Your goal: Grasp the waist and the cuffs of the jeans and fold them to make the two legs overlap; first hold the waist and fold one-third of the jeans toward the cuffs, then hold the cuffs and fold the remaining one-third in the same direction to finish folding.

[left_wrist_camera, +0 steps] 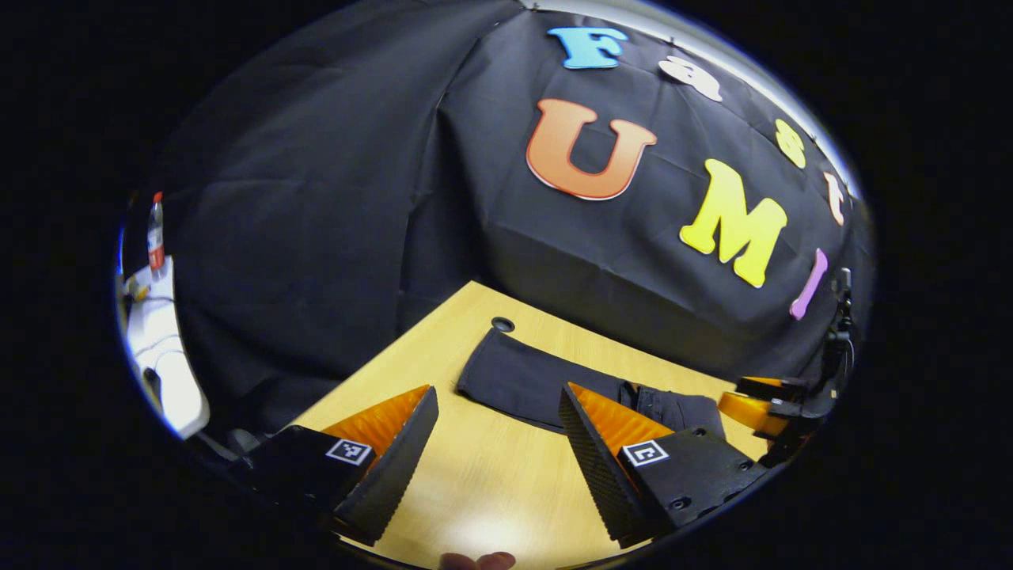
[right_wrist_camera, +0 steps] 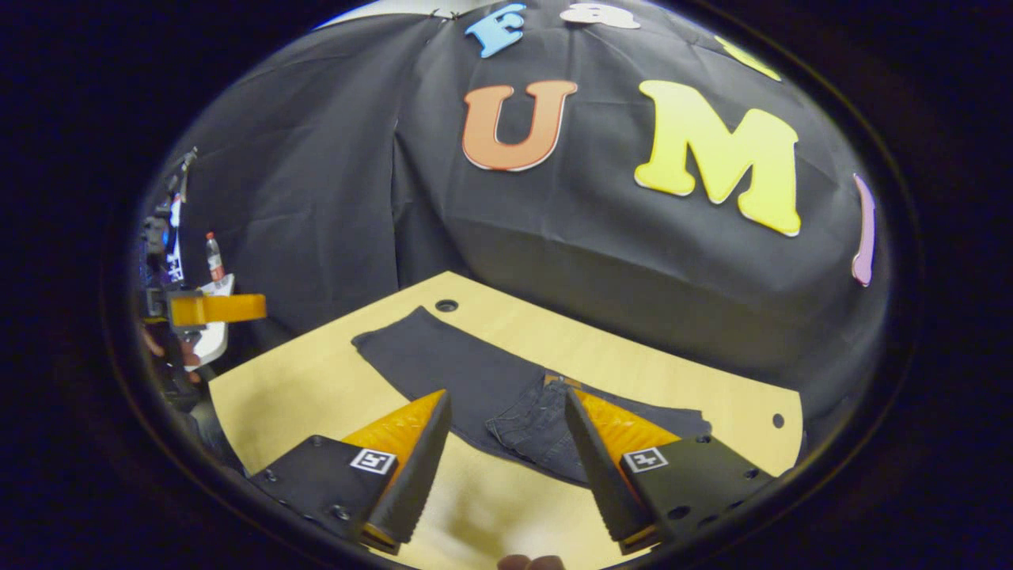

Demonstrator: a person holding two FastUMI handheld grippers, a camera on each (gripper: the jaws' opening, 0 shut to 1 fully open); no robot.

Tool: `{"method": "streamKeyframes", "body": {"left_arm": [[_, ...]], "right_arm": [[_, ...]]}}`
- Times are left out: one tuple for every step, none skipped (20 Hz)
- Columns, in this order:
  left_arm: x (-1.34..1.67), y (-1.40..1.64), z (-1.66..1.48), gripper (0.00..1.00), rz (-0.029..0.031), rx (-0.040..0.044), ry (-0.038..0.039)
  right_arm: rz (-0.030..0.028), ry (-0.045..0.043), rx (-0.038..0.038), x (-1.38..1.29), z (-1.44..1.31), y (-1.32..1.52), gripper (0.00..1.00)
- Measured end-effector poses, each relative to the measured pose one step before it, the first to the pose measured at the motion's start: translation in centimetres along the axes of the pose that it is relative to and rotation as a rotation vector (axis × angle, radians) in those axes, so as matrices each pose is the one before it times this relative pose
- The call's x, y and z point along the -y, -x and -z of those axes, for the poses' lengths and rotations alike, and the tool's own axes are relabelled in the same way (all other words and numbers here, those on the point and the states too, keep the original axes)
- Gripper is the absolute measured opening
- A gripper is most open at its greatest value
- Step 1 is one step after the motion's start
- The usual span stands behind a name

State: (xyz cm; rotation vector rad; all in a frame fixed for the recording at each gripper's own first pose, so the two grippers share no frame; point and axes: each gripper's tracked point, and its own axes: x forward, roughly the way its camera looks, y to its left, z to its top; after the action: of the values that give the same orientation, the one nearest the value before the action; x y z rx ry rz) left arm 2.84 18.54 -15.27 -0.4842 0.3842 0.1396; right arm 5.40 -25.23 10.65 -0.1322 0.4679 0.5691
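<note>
Both hand-held grippers hang above the table with their jaws spread wide and nothing between them: the left gripper (left_wrist_camera: 497, 443) looks across bare wood toward one end of the jeans (left_wrist_camera: 546, 384), and the right gripper (right_wrist_camera: 506, 459) is poised over the bunched part of the jeans (right_wrist_camera: 475, 380), where seams and a pocket show. The dark jeans lie flat along the wooden table (right_wrist_camera: 301, 388), already narrow like one leg laid on the other, though I cannot tell for sure that the legs overlap. Which end is the waist is hard to read; the thicker, stitched bunch nearest the right gripper looks like it. Denim is soft but fairly heavy and will sag and drag, so a pinch at each corner of the thick waistband seems the surest hold. Beyond the cloth, a cable hole (right_wrist_camera: 446, 305) pierces the tabletop, and a bottle (left_wrist_camera: 156, 229) stands off to the side.
</note>
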Motion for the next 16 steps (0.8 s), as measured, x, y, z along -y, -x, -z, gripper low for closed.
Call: {"method": "streamKeyframes", "body": {"left_arm": [[0.084,-1.223,0.553,0.99,0.01531,-0.01687,0.07362],[0.466,-1.359,0.529,0.99,0.02262,-0.01544,0.08708],[0.175,-1.361,0.421,0.99,0.01931,-0.01413,0.08301],[0.004,-1.546,0.158,0.99,0.00969,-0.00978,0.07624],[-0.520,-1.221,0.522,0.99,0.00240,-0.01444,0.06421],[-0.398,-1.129,0.473,0.99,0.00319,-0.01205,0.05568],[-0.440,-1.381,0.517,0.99,-0.00287,-0.01258,0.05122],[-0.361,-1.287,0.210,0.99,0.00284,-0.02016,0.05034],[-0.430,-0.832,0.484,0.98,-0.00409,-0.02088,0.04209],[-0.468,-0.718,0.388,0.98,-0.01039,-0.01557,0.03354],[-0.458,-0.359,0.014,0.99,-0.00690,-0.01110,0.03467],[-0.415,-0.233,-0.248,0.98,-0.00861,-0.00815,0.03357],[-0.369,-0.085,-0.231,1.00,-0.01376,-0.01014,0.03402],[-0.318,-0.451,-0.327,0.98,-0.01032,0.00200,0.02929],[-0.409,-0.403,-0.349,1.00,-0.01207,0.00340,0.01832],[-0.222,-0.451,-0.037,0.98,-0.01358,0.00273,0.01549]], "right_arm": [[0.01233,-0.00881,0.00418,0.843,-0.588,1.299,0.94],[0.01248,-0.01082,0.00769,0.894,-0.660,1.302,0.94],[0.01983,-0.00863,0.00082,0.895,-0.378,1.012,0.92],[0.02139,-0.00790,0.00380,1.229,-0.567,1.016,0.94],[0.02221,-0.00466,0.00300,1.105,-0.330,0.874,0.94],[0.02134,0.01085,0.00197,1.405,-0.081,0.535,0.94],[0.03034,0.00573,-0.01603,1.578,0.564,0.422,0.99],[0.02699,-0.02225,-0.02290,1.561,0.685,0.400,0.98],[0.02436,-0.03581,-0.02782,1.353,0.810,0.296,0.97],[0.02841,-0.03685,-0.02271,1.513,0.586,0.345,0.96],[0.02546,-0.02857,-0.01437,1.239,0.541,0.276,0.96],[0.02400,-0.02062,-0.00658,1.169,0.269,0.234,0.96],[0.01897,-0.01086,-0.00634,0.841,0.314,0.254,0.94],[0.01099,-0.00925,-0.00956,0.631,0.334,0.155,0.94],[0.00749,-0.01291,-0.00904,0.438,0.265,0.275,0.96],[0.00715,-0.01570,-0.00634,0.510,-0.010,0.124,0.96]]}}
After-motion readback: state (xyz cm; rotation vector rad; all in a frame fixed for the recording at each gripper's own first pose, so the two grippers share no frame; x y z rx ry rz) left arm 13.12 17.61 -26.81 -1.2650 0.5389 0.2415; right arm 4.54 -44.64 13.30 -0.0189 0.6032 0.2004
